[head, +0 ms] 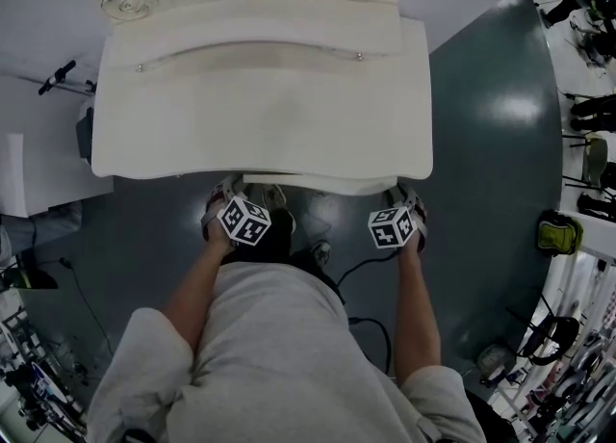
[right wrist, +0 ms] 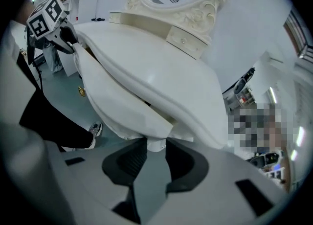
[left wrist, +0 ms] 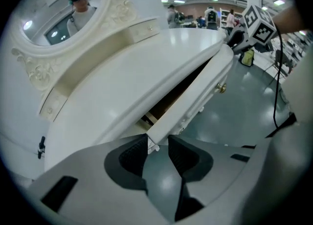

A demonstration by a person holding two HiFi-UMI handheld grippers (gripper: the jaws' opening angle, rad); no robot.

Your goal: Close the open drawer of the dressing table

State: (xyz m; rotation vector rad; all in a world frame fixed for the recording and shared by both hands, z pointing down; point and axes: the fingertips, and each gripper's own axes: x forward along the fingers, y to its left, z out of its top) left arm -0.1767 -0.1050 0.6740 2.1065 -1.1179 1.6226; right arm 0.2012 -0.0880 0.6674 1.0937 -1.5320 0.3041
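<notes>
One white dressing table stands on a dark grey floor, with one oval mirror in a carved frame at its back. Its one drawer sits under the front edge of the tabletop and is partly pulled out. The left gripper view shows a dark gap between tabletop and drawer front, with a strip of brown interior visible. Two grippers are at the drawer, one at each end of its front panel, well apart. Left gripper: the jaws stand fairly wide, and the end of the panel fills the space between the two ribbed pads, so they pinch the panel's thickness. Right gripper: likewise, the rounded corner of the panel is pinched between its two pads. Each gripper carries one marker cube, two in all, both just in front of the table's edge. Two bare forearms reach down to the grippers. One brass knob shows on the drawer front in each gripper view; whether these are one knob or two cannot be told. Two small metal studs sit on the raised ledge behind the tabletop.
</notes>
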